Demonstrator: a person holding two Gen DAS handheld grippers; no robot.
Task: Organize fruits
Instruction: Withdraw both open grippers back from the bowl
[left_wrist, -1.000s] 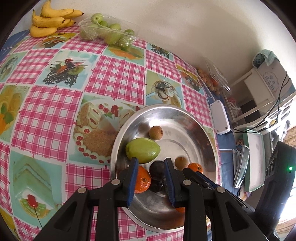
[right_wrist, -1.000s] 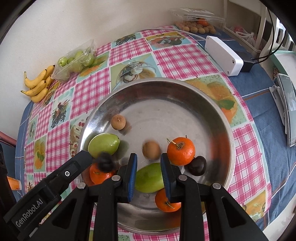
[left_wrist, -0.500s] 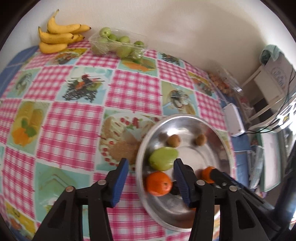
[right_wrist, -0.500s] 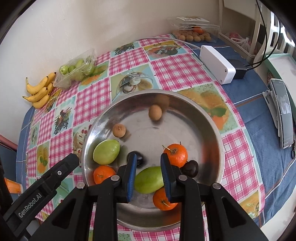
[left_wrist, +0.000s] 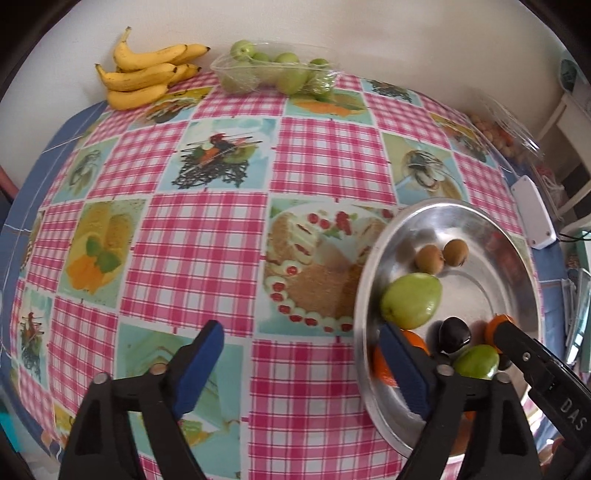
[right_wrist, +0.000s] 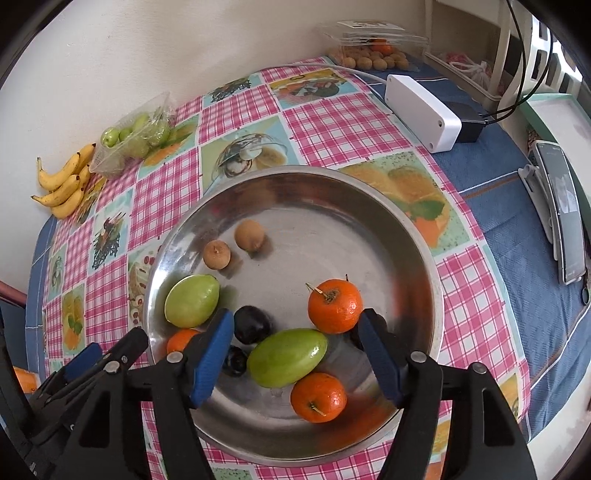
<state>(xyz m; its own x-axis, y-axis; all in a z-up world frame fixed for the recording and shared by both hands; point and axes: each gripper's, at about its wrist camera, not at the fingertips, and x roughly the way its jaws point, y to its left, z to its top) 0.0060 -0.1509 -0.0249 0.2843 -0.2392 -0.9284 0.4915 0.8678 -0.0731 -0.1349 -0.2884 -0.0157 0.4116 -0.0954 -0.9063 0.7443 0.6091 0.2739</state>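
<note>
A steel bowl holds the fruit: two green fruits, three tangerines, two brown round fruits and two dark plums. My right gripper hangs over the bowl's near side with its jaws opening. The lower green fruit lies beneath the gap, untouched by the pads. My left gripper is opening wide over the tablecloth, with only cloth between its fingers. Its right finger overlaps the bowl at the rim.
Bananas and a clear tub of green fruits sit at the table's far edge by the wall. A white box, a clear box of brown fruits and a phone on a stand lie right of the bowl.
My left gripper let go of the dark plum, opened wide and swung left off the bowl. My right gripper went from shut to open. A brown fruit rolled over beside the other one.
</note>
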